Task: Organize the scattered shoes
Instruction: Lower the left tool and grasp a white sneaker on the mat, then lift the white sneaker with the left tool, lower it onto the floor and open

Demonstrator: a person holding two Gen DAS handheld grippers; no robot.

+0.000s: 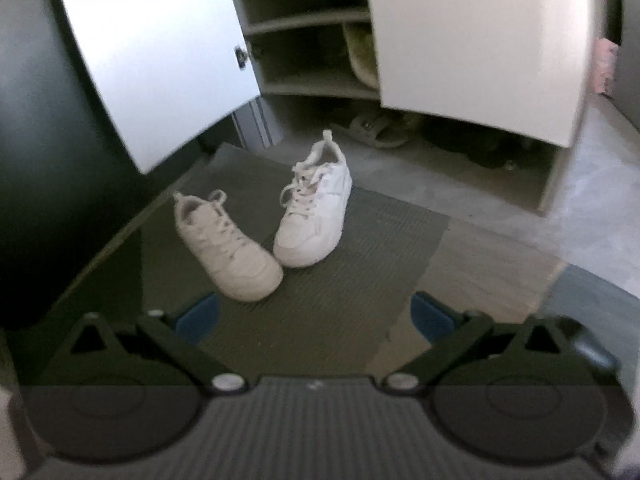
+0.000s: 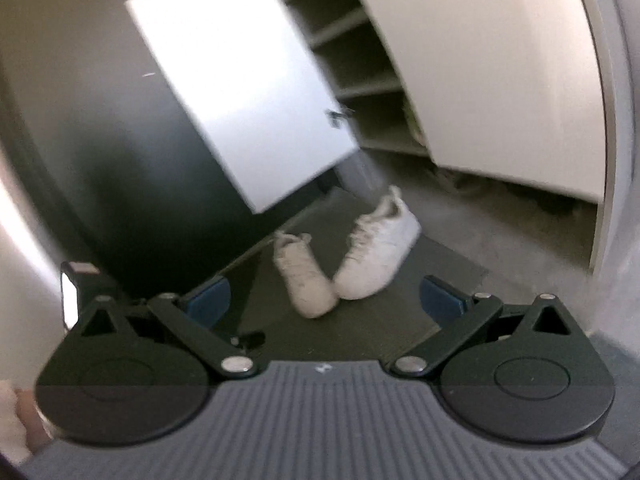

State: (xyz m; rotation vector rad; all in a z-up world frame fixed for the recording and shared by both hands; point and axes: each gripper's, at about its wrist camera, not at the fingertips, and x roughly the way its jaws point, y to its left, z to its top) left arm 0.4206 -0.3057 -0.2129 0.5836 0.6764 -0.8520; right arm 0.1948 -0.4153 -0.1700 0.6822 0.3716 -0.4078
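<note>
Left gripper (image 1: pixel 316 318): hovering low over the near part of the doormat (image 1: pixel 380 248), jaws spread wide, nothing sitting between the blue pads.
Right gripper (image 2: pixel 325 300): also hanging above the mat with its jaws standing wide and carrying nothing; the view is blurring, so finer detail is escaping me.
Left sneaker (image 1: pixel 226 244): a white lace-up lying on the mat toward its left edge, toe pointing at the grippers, heel angling away to the left.
Right sneaker (image 1: pixel 316 210): its partner standing upright near the mat's middle, heel toward the cabinet; the two toes are touching or nearly so, forming a V, so the pair is sitting splayed and not squared up.
Shoe cabinet (image 1: pixel 312 20): both white doors (image 1: pixel 156 52) swinging open, shelves showing, some dim shapes on them that I cannot make out clearly.
Slipper (image 1: pixel 374 132): a grey one lying on the floor below the cabinet's lowest shelf, beyond the mat's far edge.
Step in hand: by my reading, both grippers are facing the sneakers with free jaws, which suits an approach to pick them up.
Next move calls for: closing each gripper on a firm part such as the heel collar or side wall, then carrying the shoe toward a free shelf between the open doors without clipping them.
</note>
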